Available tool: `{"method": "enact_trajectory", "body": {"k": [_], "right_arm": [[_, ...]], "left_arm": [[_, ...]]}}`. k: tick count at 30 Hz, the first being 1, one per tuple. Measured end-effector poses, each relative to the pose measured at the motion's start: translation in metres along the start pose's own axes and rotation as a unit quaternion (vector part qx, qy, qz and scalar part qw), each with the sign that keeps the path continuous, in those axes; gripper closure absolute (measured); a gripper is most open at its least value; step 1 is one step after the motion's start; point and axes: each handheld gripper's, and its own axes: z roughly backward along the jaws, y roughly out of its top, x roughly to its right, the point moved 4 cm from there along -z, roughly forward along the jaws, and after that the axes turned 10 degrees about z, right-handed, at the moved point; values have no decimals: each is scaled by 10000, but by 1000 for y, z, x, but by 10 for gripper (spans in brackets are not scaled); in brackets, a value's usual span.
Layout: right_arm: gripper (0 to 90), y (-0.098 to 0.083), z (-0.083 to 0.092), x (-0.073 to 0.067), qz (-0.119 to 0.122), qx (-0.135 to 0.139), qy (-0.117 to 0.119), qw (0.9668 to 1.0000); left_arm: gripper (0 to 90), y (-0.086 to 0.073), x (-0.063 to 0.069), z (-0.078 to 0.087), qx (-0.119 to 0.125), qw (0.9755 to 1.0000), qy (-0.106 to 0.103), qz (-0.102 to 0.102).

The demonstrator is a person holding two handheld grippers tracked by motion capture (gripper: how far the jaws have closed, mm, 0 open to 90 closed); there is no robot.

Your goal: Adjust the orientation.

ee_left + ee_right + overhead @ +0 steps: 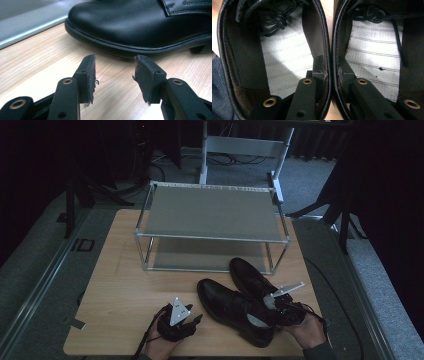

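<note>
Black leather lace-up shoes, two of them, are seen side by side on the light wooden table (125, 285), in the lower right part of the high view. The left shoe (232, 309) lies nearer to the bottom edge, and the right shoe (252, 277) lies just beside it, closer to the shelf. In the right gripper view the openings of both shoes are looked into, with the left shoe (274, 57) at the left of the frame and the right shoe (372, 50) at the right; pale striped insoles and black laces are shown inside. The right gripper (331, 72) is placed with one jaw inside each shoe, and the two adjoining inner walls are pinched together between the pads. In the high view the right gripper (274, 301) is seen at the heels of the shoes, held by a hand at the lower right. The left gripper (113, 75) is held low over the table, its jaws standing apart with nothing between them, and the rounded toe of the left shoe (140, 25) is seen just beyond the fingertips in the upper part of that view. In the high view the left gripper (192, 319) is found at the lower centre, near that toe. A grey two-level metal shoe rack (210, 212) stands behind the shoes, in the upper middle of the frame.
</note>
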Motion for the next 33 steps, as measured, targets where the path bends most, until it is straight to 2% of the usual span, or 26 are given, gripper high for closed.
{"method": "enact_trajectory", "body": {"k": [12,23,33], "right_arm": [[802,5,5,-1,-144,255,174,9994],[802,15,12,-6,-60,469,100,9988],[802,29,20,-5,-102,715,45,9974]], "left_arm": [[517,3,-15,11,174,9996,159,181],[515,6,-23,16,262,9990,253,245],[515,7,-26,17,284,9988,285,286]]}}
